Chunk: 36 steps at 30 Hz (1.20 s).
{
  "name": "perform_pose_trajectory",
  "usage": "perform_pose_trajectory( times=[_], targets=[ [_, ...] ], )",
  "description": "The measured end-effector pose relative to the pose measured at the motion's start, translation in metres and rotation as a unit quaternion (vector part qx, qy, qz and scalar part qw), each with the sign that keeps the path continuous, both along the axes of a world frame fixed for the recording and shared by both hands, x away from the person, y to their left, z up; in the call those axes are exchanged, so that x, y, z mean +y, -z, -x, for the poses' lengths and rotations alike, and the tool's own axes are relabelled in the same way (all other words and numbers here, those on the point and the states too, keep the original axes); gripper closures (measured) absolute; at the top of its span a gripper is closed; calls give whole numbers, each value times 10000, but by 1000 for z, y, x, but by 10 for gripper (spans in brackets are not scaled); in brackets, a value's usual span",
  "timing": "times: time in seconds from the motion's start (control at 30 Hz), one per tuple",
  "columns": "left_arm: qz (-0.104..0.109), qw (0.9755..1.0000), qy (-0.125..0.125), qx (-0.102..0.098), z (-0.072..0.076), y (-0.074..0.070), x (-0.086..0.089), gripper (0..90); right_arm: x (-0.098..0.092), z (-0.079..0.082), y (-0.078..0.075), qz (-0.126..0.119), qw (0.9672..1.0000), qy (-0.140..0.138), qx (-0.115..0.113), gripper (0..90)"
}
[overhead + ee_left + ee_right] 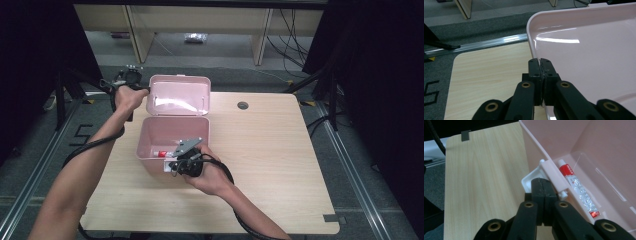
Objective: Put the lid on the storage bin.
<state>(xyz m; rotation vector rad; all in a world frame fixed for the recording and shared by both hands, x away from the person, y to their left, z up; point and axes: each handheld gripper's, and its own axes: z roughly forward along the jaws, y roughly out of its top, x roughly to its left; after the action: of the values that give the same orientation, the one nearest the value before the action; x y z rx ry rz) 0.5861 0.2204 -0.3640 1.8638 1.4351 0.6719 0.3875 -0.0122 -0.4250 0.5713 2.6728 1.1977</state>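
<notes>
An open pink plastic box (pixel 150 127) stands on the table, its lid (pixel 180 95) raised at the back. Inside lies a red and white tube (pixel 162 153) along the front wall (pixel 576 187). My left gripper (pixel 146 90) is at the lid's left edge; in the left gripper view its jaws (pixel 540 67) are shut on the lid's rim (pixel 534 47). My right gripper (pixel 173 166) is at the box's front wall. Its jaws (pixel 543 186) are closed on the white latch (pixel 530 177) that hangs there.
The light wooden table (pixel 260 150) has a round cable hole (pixel 243 105) behind the box's right side. Metal rails (pixel 350 165) run along both sides of the table. Beyond the far edge stand desk legs (pixel 261 37) on grey carpet.
</notes>
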Motion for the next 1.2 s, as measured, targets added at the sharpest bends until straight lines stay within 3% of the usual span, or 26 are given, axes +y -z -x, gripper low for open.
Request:
perform_pose_trajectory(
  times=[0.03, 0.1, 0.2, 0.27, 0.3, 0.33, 0.37, 0.4, 0.47, 0.57, 0.63, 0.73, 0.9, 1.2],
  targets=[
    [-54, 10000, 19, -14, 1, 0, 0, 889, 1, 0, 1, -32, 10000, 40, -9, 900],
    [65, 10000, -55, -22, 0, 2, 1, 888, 0, 0, -1, 51, 10000, -2, -17, 900],
    [62, 10000, -49, 19, -2, 5, 3, 888, 0, 0, -1, 56, 10000, -12, -30, 900],
    [-15, 10000, -9, 37, -2, 6, 3, 889, 0, -1, 1, -21, 10000, 26, -49, 900],
    [70, 9998, 178, -44, -4, 6, 3, 900, 1, -1, 0, -13, 10000, 42, -26, 900],
    [147, 9998, 111, 107, -1, 4, 1, 900, 0, -2, -1, 34, 10000, 12, -72, 900],
    [71, 9998, 143, 92, 0, 3, -1, 900, 0, -3, 1, -73, 9997, 130, -170, 900],
    [41, 9998, 176, 70, 1, 2, -3, 900, -1, -5, 0, -27, 9999, 105, -108, 900],
    [130, 9998, 174, 1, 0, 2, -4, 900, 1, -5, -2, 48, 9999, 88, -109, 900],
    [232, 9996, 118, 93, -4, 6, -3, 900, 0, -4, -1, 27, 9998, 63, -197, 900],
    [246, 9996, 85, 75, -6, 9, -3, 900, 1, -3, 0, -78, 9998, 135, -93, 900],
    [241, 9997, -9, 108, -10, 13, 0, 866, -1, -5, -1, 19, 9999, 86, -79, 900],
    [328, 9985, -143, 407, -21, 26, 7, 739, -1, -5, -1, 16, 10000, 59, -72, 900],
    [468, 9954, -297, 784, -35, 45, 8, 694, -1, -5, -1, 18, 10000, 53, -81, 900]
  ],
)
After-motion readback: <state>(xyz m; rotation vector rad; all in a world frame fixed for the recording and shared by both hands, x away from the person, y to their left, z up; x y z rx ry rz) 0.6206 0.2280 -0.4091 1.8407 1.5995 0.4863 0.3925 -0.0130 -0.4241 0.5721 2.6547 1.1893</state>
